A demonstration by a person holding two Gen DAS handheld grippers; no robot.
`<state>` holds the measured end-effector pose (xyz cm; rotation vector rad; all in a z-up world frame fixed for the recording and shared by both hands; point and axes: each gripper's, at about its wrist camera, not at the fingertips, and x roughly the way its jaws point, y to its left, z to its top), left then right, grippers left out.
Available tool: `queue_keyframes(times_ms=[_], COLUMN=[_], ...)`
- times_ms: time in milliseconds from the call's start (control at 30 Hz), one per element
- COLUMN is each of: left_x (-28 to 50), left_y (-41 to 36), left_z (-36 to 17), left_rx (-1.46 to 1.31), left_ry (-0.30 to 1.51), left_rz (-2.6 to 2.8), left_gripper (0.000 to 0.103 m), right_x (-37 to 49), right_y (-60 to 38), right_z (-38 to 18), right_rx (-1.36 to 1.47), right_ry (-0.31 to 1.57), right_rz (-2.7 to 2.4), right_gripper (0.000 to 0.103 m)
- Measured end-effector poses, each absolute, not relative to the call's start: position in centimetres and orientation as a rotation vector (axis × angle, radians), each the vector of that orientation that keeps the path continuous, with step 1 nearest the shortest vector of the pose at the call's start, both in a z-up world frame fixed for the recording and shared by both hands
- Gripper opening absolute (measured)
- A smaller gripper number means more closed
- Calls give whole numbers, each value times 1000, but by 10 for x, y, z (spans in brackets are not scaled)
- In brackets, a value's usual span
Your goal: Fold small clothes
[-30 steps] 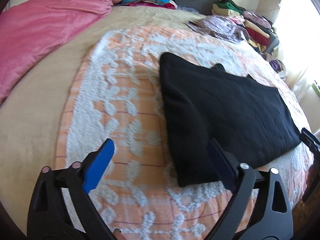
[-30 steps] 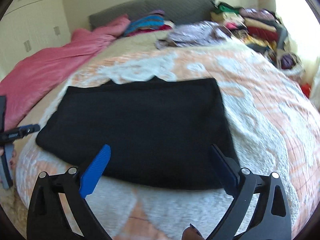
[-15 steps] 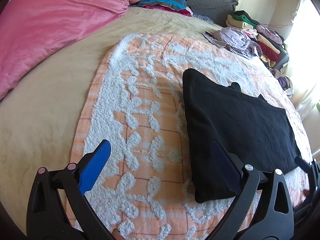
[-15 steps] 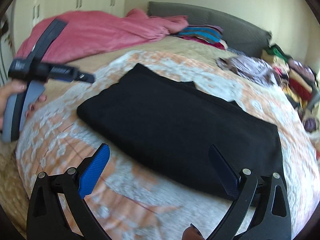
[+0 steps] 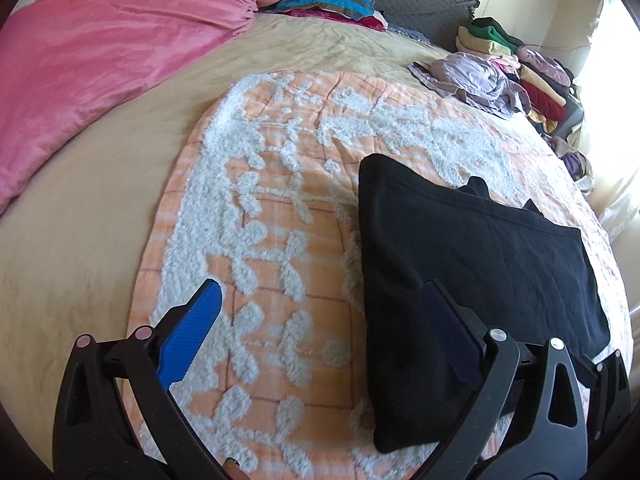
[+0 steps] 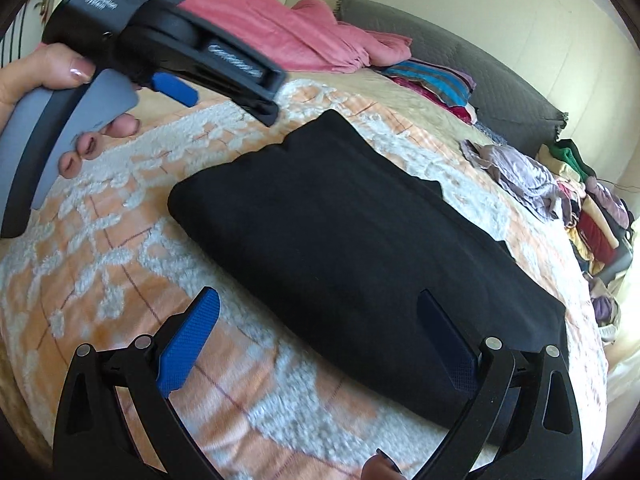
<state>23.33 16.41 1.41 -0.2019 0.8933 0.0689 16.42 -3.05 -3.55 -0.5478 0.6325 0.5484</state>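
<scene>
both grippers, left gripper and right gripper, gape empty, seemingly just above the folded black garment.

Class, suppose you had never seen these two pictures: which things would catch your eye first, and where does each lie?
The black folded garment stands out most, lying flat on the orange-and-white bedspread in the middle of the bed. Next comes the pink blanket, heaped along the bed's far left side. In the right wrist view, the left gripper looms large at upper left, open and held above the bedspread.
</scene>
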Motion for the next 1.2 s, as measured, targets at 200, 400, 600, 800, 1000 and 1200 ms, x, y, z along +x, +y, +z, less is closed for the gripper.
queue_keyframes(times_ms=[200, 400, 600, 800, 1000, 1200], left_x=[250, 266, 281, 291, 295, 299], left_y=[163, 162, 159, 160, 153, 130], left_z=[7, 5, -5, -16, -11, -4], left_rx=[-200, -209, -200, -224, -261, -299], left_ry=[913, 926, 967, 1006, 1005, 1002], left_rz=[84, 90, 85, 66, 10, -77], left_gripper=[93, 93, 93, 93, 93, 93], right_x=[175, 182, 195, 195, 181, 176], right_y=[-12, 10, 21, 11, -2, -17], right_z=[-44, -55, -59, -43, -33, -20], right_rx=[-581, -660, -685, -619, -582, -533], right_ry=[633, 610, 588, 511, 456, 427], right_rz=[576, 552, 531, 555, 578, 567], right_gripper=[98, 98, 98, 41, 12, 11])
